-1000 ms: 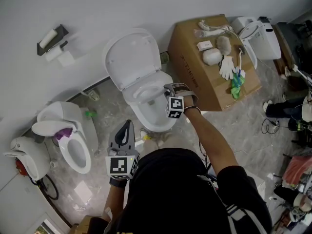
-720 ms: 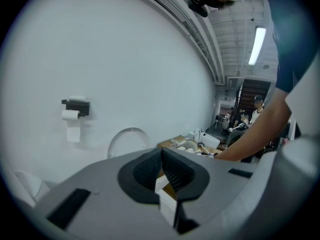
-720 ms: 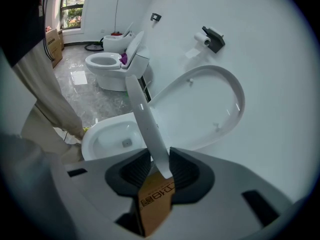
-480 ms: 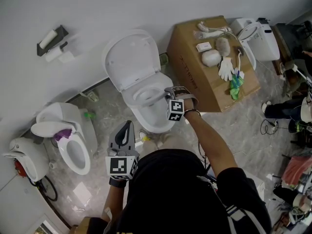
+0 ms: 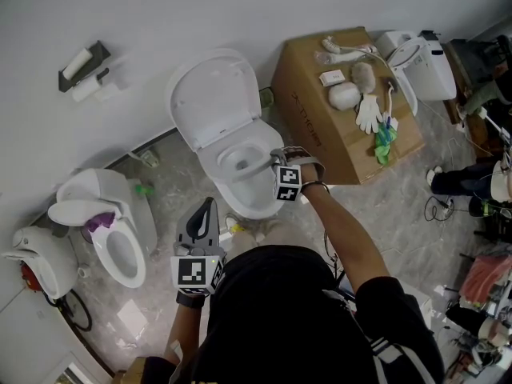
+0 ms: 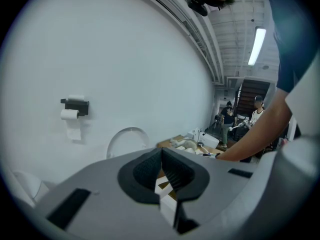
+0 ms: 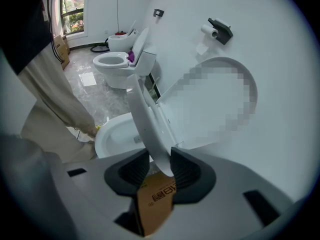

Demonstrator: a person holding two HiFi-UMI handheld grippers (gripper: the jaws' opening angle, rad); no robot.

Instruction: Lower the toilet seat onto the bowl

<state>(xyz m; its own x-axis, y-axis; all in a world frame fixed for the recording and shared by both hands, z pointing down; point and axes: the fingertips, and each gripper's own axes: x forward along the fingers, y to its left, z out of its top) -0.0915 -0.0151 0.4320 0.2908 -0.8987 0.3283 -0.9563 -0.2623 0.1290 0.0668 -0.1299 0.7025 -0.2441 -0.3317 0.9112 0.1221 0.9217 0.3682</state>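
The white toilet stands against the wall with its lid upright. Its seat hangs partway down over the bowl. My right gripper is shut on the seat's front rim. In the right gripper view the seat runs edge-on between the two pads of the right gripper, with the bowl beneath and the lid behind. My left gripper is held low in front of the toilet, shut and holding nothing. In the left gripper view the left gripper points at the wall.
A cardboard box with gloves and brushes on top stands right of the toilet. A second toilet is at the left, and another beyond the box. A paper holder hangs on the wall. People stand far off.
The right gripper has moved slightly down and toward me, bringing the seat a little lower over the bowl. The left gripper has stayed put.
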